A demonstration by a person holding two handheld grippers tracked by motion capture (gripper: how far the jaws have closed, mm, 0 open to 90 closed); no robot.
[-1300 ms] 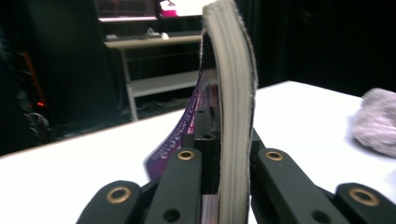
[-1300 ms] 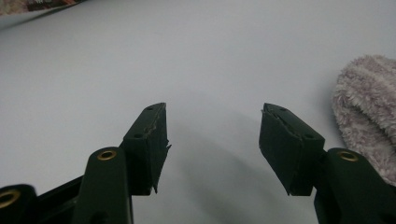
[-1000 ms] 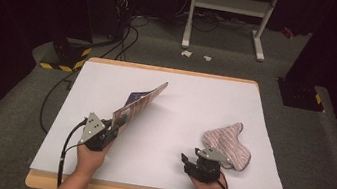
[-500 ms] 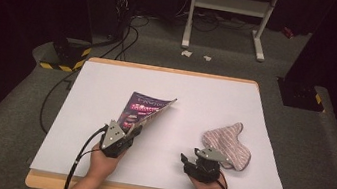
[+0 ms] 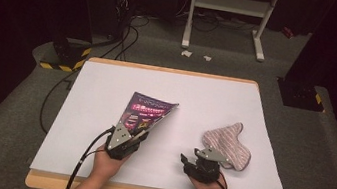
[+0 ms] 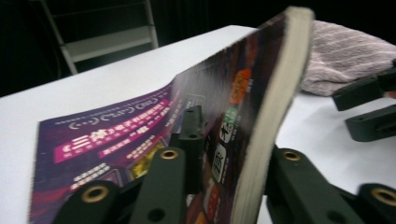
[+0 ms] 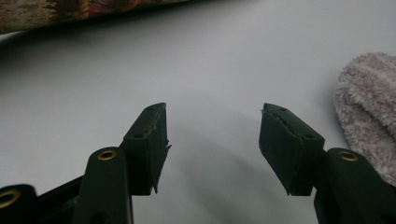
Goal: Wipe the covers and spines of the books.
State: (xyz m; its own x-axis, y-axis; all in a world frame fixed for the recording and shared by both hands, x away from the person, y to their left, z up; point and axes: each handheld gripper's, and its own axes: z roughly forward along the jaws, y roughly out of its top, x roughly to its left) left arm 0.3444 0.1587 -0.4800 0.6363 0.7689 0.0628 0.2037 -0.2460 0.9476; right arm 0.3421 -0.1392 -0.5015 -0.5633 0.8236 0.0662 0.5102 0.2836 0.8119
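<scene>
You are seeing the booklet (image 6: 140, 135) cut off at the bottom edge in the left gripper view, its near corner lying hidden behind the jaws. Its cover print is blurring too much to read. The towel (image 7: 369, 112) is running off the right edge in the right gripper view, and the booklet (image 7: 70, 9) is showing as a cropped strip.
</scene>
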